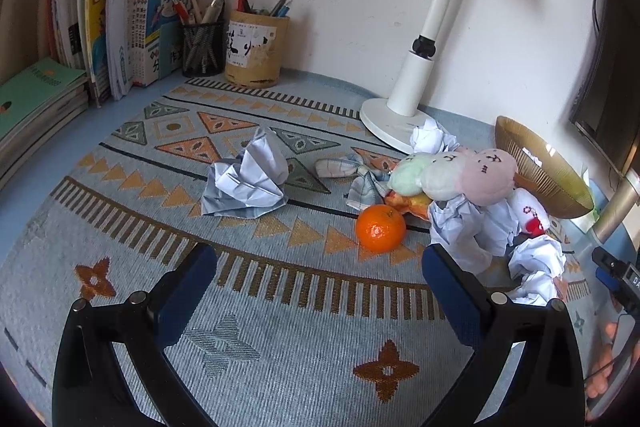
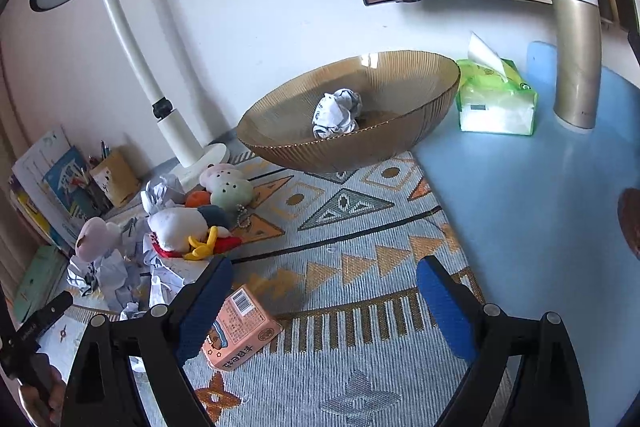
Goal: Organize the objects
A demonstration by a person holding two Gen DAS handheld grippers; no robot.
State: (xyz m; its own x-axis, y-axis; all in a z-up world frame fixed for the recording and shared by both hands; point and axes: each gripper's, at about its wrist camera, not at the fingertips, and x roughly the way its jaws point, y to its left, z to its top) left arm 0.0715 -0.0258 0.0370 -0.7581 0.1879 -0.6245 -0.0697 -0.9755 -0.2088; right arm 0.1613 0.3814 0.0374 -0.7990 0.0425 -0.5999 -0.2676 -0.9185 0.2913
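Both tongs [image 1: 320, 283] [image 2: 324, 291] gape released; pink carton [image 2: 240, 331] lies flat, slanting up-left.

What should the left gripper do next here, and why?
Probably ease the left gripper forward toward the crumpled paper ball lying alone on the patterned mat. Its jaws are open and hold nothing, and one crumpled paper already sits in the amber bowl, which suggests paper goes there.
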